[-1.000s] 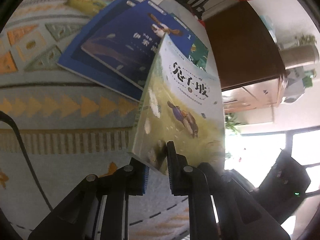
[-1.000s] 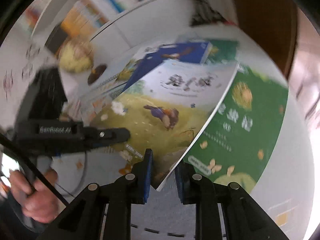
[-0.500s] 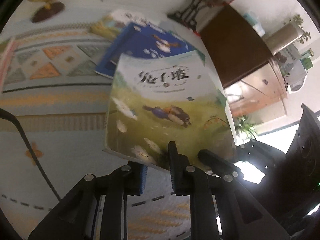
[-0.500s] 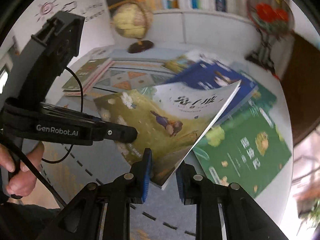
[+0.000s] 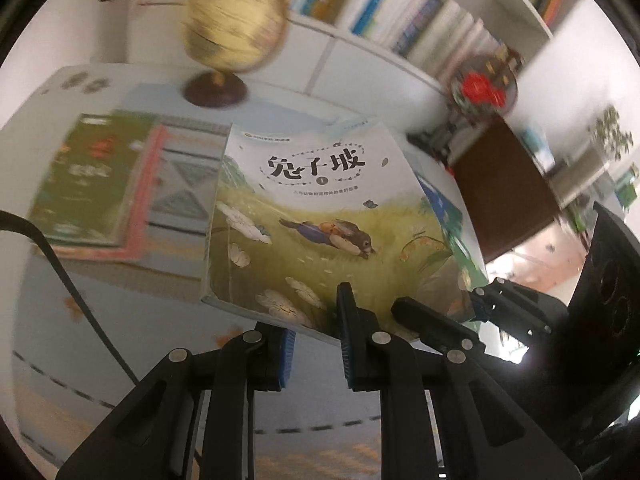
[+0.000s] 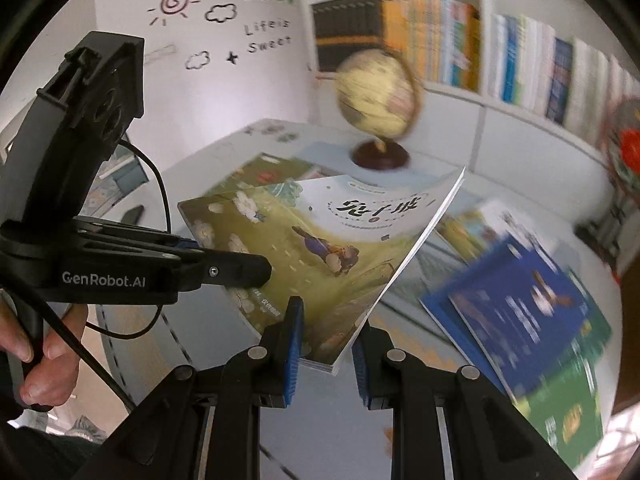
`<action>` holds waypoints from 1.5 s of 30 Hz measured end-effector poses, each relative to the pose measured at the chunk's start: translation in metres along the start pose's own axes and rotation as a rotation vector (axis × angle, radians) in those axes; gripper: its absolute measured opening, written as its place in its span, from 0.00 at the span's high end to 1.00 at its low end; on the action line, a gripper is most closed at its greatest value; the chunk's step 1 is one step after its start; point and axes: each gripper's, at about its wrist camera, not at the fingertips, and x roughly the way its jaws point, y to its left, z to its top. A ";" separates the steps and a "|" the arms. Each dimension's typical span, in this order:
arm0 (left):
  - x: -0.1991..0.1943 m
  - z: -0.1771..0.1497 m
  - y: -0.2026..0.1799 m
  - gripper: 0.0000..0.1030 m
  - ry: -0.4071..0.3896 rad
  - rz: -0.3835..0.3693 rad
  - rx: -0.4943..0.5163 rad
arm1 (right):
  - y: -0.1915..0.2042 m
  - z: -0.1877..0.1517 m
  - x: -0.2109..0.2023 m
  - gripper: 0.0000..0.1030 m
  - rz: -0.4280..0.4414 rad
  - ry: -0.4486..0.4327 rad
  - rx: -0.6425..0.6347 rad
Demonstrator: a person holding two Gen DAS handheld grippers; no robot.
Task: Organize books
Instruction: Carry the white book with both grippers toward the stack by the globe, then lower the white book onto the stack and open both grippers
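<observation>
Over on the left of the bench (image 5: 100,320) there's already a small stack (image 5: 96,188) with a green cover on top, so I'd say some sorting is done, but it's far from finished: a few loose ones, blue books (image 6: 516,304) and a green book (image 6: 568,396), are lying scattered on the right side. Right now the rabbit book (image 5: 320,216) is up in the air above the bench, cover facing up, tilted a bit, roughly between that stack and the loose pile. My guess is it's headed for the stack, though I can't be sure. The left tool (image 5: 314,342) is clamped on the book's bottom edge, one finger on the cover and the other tucked underneath. The right tool (image 6: 326,354) has the book's lower right corner between its fingers too, but there's a visible gap on one side, so I can't tell if it's really gripping or just steadying. Globe (image 6: 376,96) sits at the back, well out of the way.
</observation>
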 end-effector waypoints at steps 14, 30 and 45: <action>-0.031 0.056 0.172 0.85 -0.076 0.092 -0.058 | 0.107 0.126 0.145 0.77 0.083 -0.011 -0.054; 0.043 0.054 0.271 0.79 0.046 0.033 -0.154 | 0.110 0.133 0.279 0.76 0.118 0.165 0.124; 0.013 -0.009 0.287 0.46 0.107 0.125 -0.289 | 0.075 0.071 0.256 0.68 0.100 0.305 0.321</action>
